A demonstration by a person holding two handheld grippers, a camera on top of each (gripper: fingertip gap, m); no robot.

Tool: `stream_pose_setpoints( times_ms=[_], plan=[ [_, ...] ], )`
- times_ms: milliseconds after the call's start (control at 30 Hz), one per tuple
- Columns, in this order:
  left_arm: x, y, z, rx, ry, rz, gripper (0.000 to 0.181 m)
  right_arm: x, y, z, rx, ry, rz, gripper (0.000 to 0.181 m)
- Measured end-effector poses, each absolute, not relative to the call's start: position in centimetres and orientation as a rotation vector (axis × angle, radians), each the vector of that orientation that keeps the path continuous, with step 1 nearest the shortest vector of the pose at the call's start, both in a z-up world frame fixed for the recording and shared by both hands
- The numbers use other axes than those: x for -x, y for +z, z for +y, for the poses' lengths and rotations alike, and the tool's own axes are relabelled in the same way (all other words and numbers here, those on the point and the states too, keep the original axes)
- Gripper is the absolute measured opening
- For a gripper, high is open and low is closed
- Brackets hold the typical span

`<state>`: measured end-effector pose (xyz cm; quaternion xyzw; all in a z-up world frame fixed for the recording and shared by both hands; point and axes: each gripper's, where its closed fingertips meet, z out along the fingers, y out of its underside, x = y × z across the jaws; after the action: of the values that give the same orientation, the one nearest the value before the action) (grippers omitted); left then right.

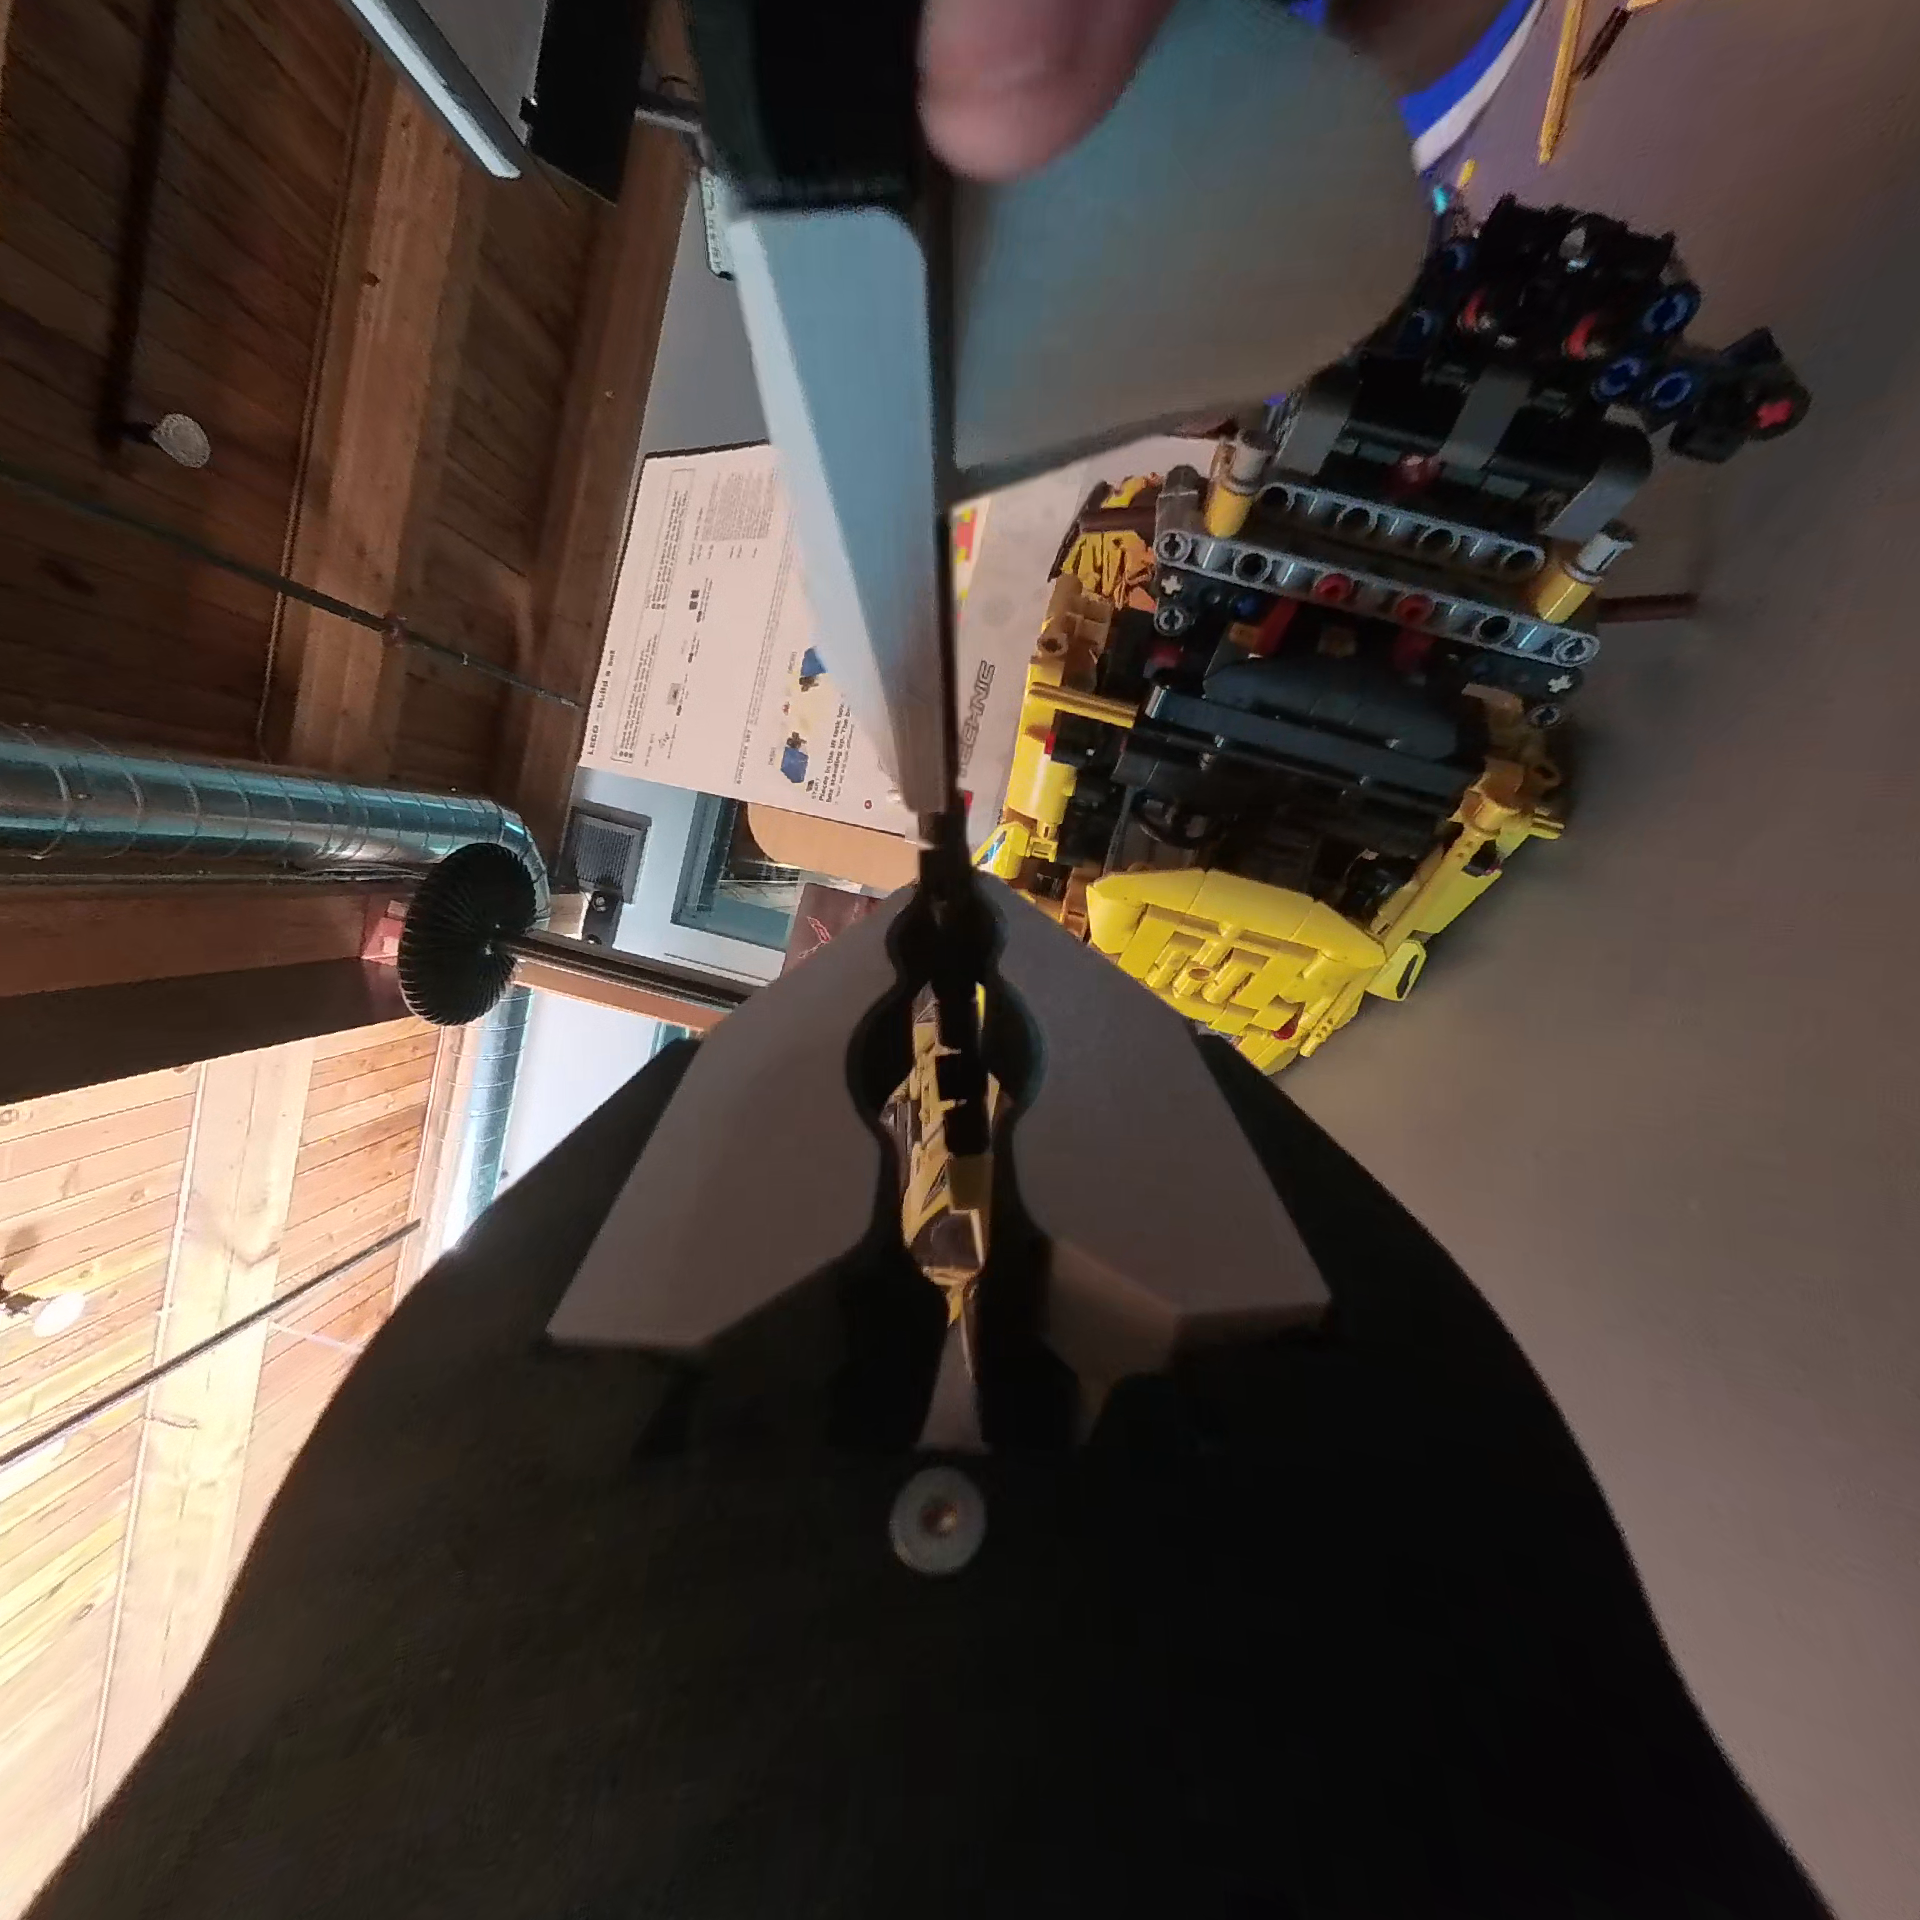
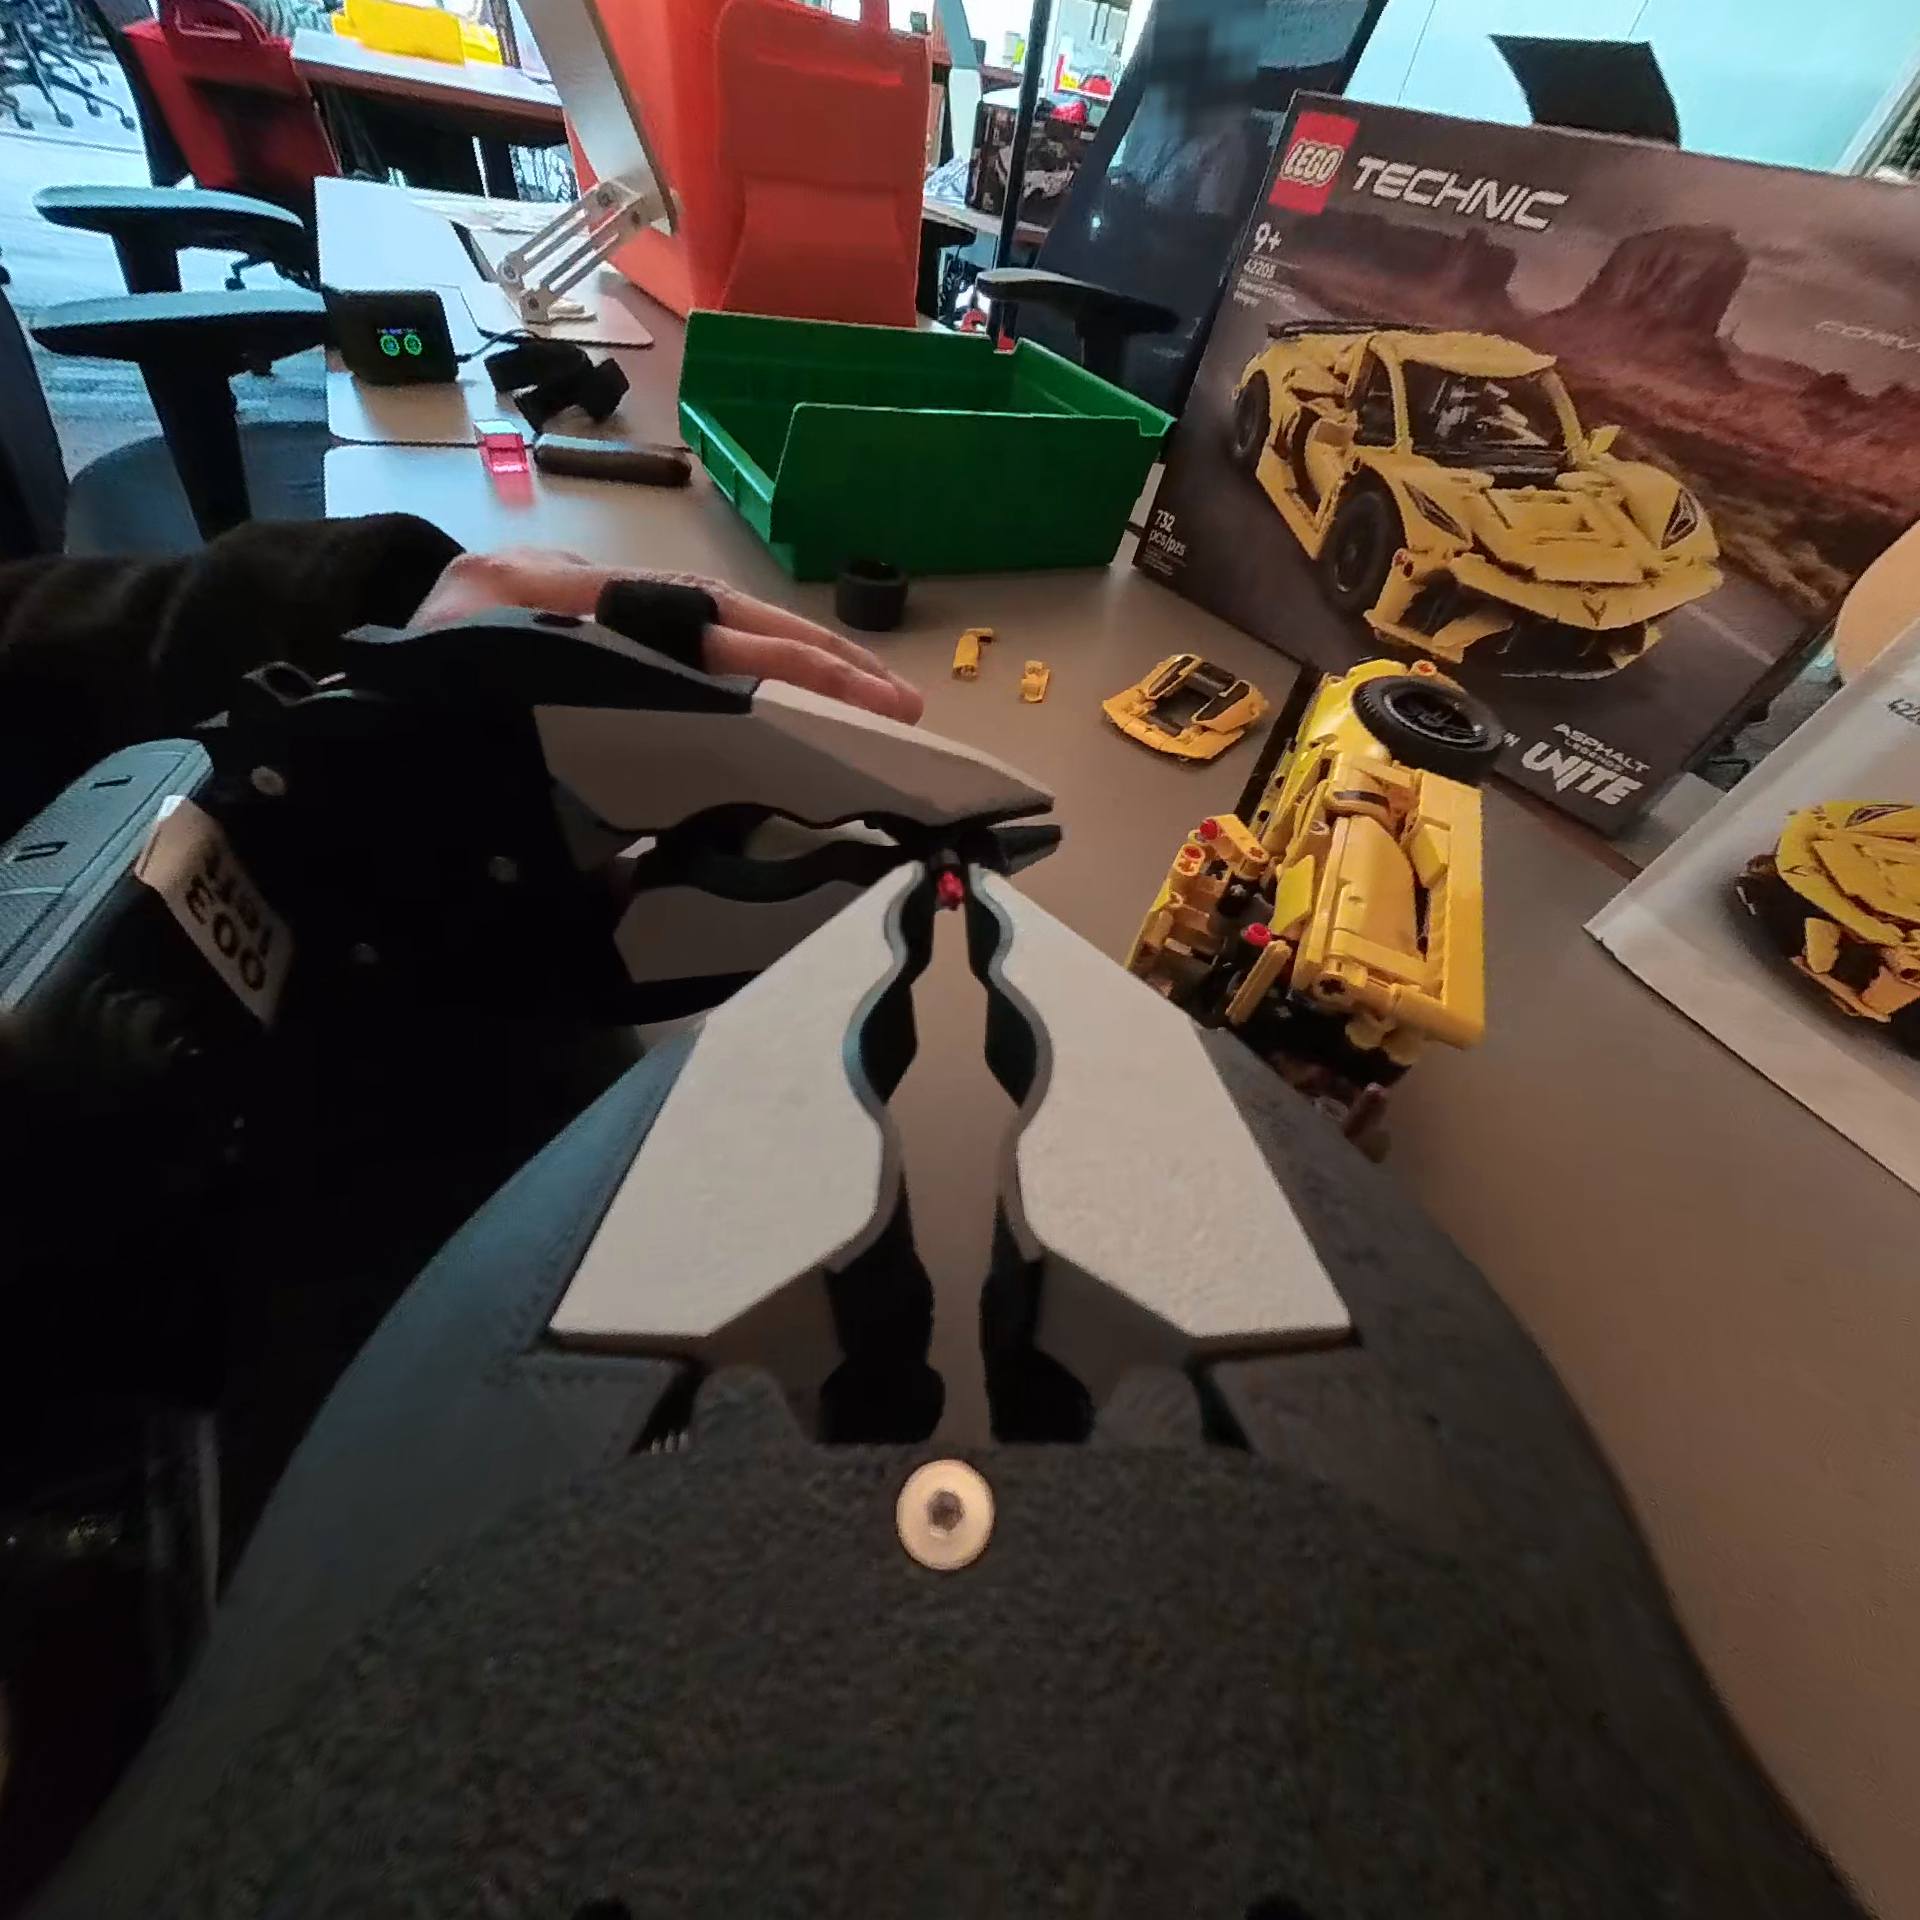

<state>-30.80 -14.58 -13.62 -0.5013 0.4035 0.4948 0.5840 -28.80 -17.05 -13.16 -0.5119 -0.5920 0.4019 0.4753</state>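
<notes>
Only the right gripper (image 2: 943,883) view shows a green bin (image 2: 914,457).

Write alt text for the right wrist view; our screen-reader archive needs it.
The right claw pinches a small red pin, tip to tip with the left claw, which comes in from the left. Behind them on the grey table, a yellow brick-built sports car lies on its side near its box and a green bin.

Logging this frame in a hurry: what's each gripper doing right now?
Left gripper: shut on a small black piece.
Right gripper: shut on a small red pin, tip to tip with the left.
</notes>
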Motion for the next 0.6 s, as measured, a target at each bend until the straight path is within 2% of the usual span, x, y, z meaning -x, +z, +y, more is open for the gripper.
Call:
stream_pose_setpoints(
  times_ms=[333,433,533,600],
  plan=[
    [31.7,-13.9,-14.5,1.234,1.103,0.916,0.002,28.0,-13.2,-16.8,1.282,1.014,-1.461,0.003],
    [38.3,-13.9,-14.1,1.454,1.026,0.703,0.003,24.1,-11.0,-13.0,1.32,1.101,-1.325,0.002],
    [38.7,-13.6,-14.1,1.494,0.91,0.612,0.003,18.0,-10.2,-5.8,1.41,0.917,-1.22,0.003],
    [37.2,-14.3,-13.5,1.471,0.985,0.688,0.004,13.1,-13.5,0.9,1.691,0.705,-1.154,0.004]
  ],
)
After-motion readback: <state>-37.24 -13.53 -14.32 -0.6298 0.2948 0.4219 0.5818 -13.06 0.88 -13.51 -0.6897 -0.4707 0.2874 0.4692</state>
